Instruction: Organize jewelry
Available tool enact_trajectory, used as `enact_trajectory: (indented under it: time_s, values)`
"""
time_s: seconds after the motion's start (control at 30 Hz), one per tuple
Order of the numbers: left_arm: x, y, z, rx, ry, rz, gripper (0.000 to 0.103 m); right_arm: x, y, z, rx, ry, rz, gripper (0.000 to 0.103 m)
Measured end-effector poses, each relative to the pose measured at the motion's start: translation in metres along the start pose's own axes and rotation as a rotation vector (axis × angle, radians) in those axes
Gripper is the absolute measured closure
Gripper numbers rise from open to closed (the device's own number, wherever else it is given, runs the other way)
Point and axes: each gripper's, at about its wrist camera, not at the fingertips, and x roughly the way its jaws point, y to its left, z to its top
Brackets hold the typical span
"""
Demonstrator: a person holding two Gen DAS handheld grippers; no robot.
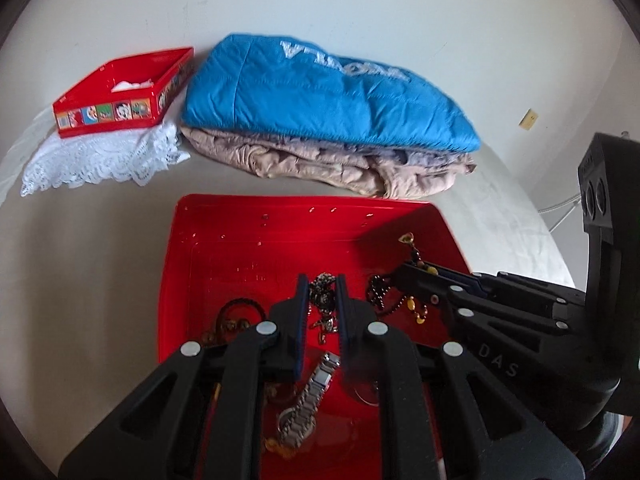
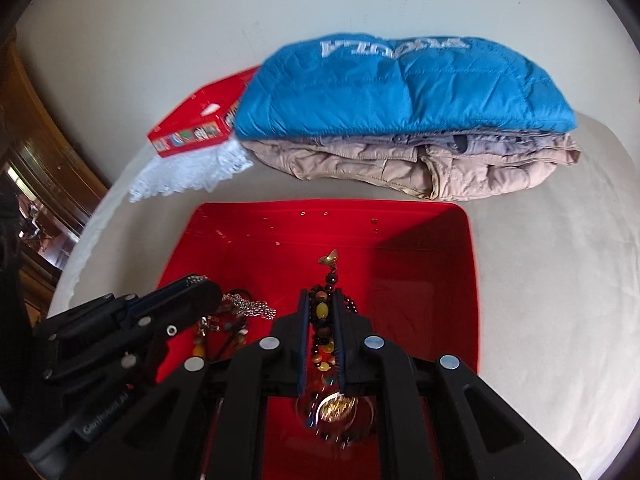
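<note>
L claw (image 1: 323, 284): jaws nearly together, clamped on a dark chain necklace (image 1: 325, 300) w/ silvery links; it hangs between the pads over the red tray (image 1: 240, 240).
R claw (image 2: 322, 300): jaws nearly together too, gripping a beaded necklace (image 2: 323, 312), black, yellow & amber beads; gold pendant end pokes past the tips toward the tray's far wall.
Tray: big, red, open, on a pale surface (bed or bench, can't tell); both claws are above its near half.
Loose jewelry in tray: silver watch (image 1: 308, 396) under L claw at the near edge; dark bead bracelet (image 1: 240, 312) at near-left; round glass-like piece (image 2: 340, 408) below R claw, blurred.
Beyond tray: folded blue quilted jacket (image 1: 320, 92) stacked on a beige one (image 1: 320, 160).
Far-left of tray: small red tin (image 1: 120, 92), open, picture panels on its side, sitting on white lace cloth (image 1: 100, 156).
</note>
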Motion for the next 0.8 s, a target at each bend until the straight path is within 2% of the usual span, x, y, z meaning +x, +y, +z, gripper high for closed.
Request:
enact_trajectory:
  time_s: [0.17,0.37,0.5,0.57,0.8]
  values:
    - [0.018,0.007,0.000,-0.015,0.047,0.008,0.089,0.013,-0.006,0.000,0.003,0.016,-0.033,0.089]
    - [0.010,0.008,-0.002,-0.021,0.031,0.005,0.086,-0.003,-0.016,-0.002,0.026,-0.017,-0.033,0.089]
    - [-0.009,0.004,-0.005,-0.011,-0.003,0.014,0.084,-0.021,-0.015,-0.005,0.017,-0.049,-0.050,0.087]
    - [-0.019,0.002,-0.007,-0.005,-0.019,0.029,0.074,-0.030,-0.013,-0.008,0.009,-0.065,-0.063,0.079]
    - [-0.057,-0.002,-0.024,0.020,-0.083,0.084,0.055,-0.060,-0.014,-0.027,0.009,-0.108,-0.082,0.064]
